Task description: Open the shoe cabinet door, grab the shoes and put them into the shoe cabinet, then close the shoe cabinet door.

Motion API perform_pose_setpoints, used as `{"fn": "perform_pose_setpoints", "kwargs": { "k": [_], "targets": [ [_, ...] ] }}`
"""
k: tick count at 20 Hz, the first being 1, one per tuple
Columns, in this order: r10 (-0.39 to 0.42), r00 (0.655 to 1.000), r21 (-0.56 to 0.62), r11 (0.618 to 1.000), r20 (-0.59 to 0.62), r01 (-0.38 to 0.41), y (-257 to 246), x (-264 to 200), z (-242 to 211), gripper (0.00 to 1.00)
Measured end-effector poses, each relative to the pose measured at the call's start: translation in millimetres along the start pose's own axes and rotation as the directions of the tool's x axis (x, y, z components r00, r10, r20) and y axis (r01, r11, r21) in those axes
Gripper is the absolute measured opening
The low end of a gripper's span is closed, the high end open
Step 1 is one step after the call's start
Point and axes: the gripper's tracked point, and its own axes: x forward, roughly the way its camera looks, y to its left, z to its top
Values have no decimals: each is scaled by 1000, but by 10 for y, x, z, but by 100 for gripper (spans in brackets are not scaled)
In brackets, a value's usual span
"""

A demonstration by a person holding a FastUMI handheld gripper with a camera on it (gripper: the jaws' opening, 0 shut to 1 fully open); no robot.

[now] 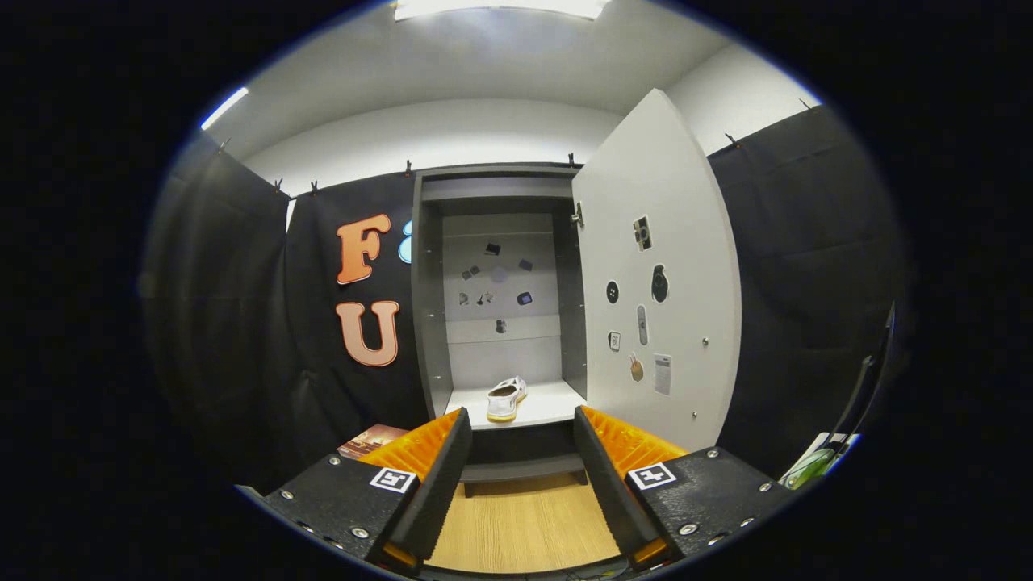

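While the gripper [520, 452] hangs above the wooden floor [524, 524] with its two fingers [440, 468] spread wide and nothing between them, the white shoe [506, 399] lies well beyond the fingertips, in line with the gap between them. It rests on the lowest shelf [549, 405] of the shoe cabinet [432, 323], toward that shelf's front edge, its sole down and its length running back toward the cabinet's rear panel. The cabinet door [670, 266] stands swung open on the cabinet's right side, its inner face showing several small stickers. More small stickers dot the rear panel of the cabinet above the shoe. Left of the cabinet's foot, just behind the left finger, a flat printed item [370, 440] lies on the floor; what it is cannot be told
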Motion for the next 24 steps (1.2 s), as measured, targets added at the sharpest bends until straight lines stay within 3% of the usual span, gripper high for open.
{"fn": "perform_pose_setpoints", "kwargs": {
  "k": [5, 11, 15, 24],
  "targets": [
    [-39, 999, -4, 999, 12, 39, -344, -60, 25, 82],
    [-170, 985, 0, 985, 17, 170, -1286, -150, 29, 92],
    [-232, 973, 3, 973, 11, 232, -1924, -98, 27, 93],
    [-144, 989, 4, 990, -20, 144, -2510, 561, -140, 93]
  ]
}}
